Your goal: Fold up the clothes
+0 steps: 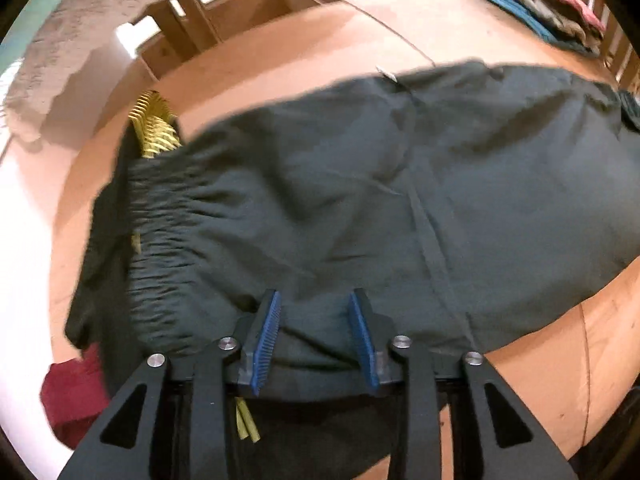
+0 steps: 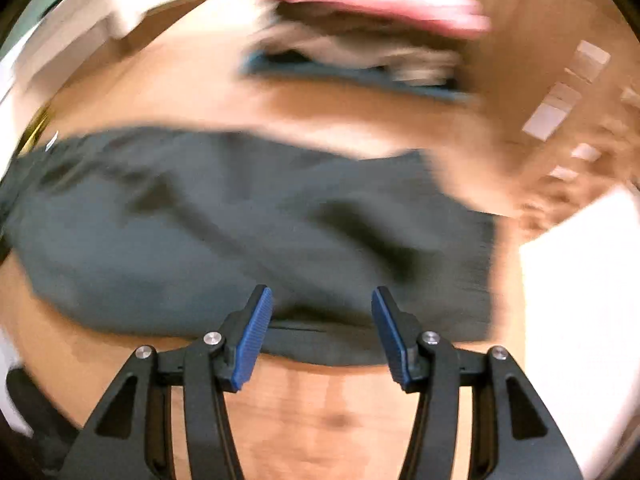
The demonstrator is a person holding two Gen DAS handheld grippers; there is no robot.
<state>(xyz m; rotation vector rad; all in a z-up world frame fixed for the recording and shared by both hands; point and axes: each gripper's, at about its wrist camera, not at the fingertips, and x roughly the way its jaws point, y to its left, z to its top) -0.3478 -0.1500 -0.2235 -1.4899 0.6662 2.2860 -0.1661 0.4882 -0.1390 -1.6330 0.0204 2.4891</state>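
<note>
Nearest my left camera, the left gripper (image 1: pixel 316 338) sits over the near edge of the dark trousers (image 1: pixel 380 208), cloth bunched between its 2 blue pads (image 1: pixel 266 338); I cannot tell whether they pinch it or merely straddle it. The trousers lie spread across the wooden table (image 1: pixel 280 60), gathered waistband (image 1: pixel 160 240) to the left, a yellow hanger (image 1: pixel 154 126) poking out beyond. My right gripper (image 2: pixel 322 334) hangs released over the same near hem, clearly gaping. I judge both should bite the hem evenly before lifting, keeping it taut. A folded pile (image 2: pixel 360 40) waits behind.
</note>
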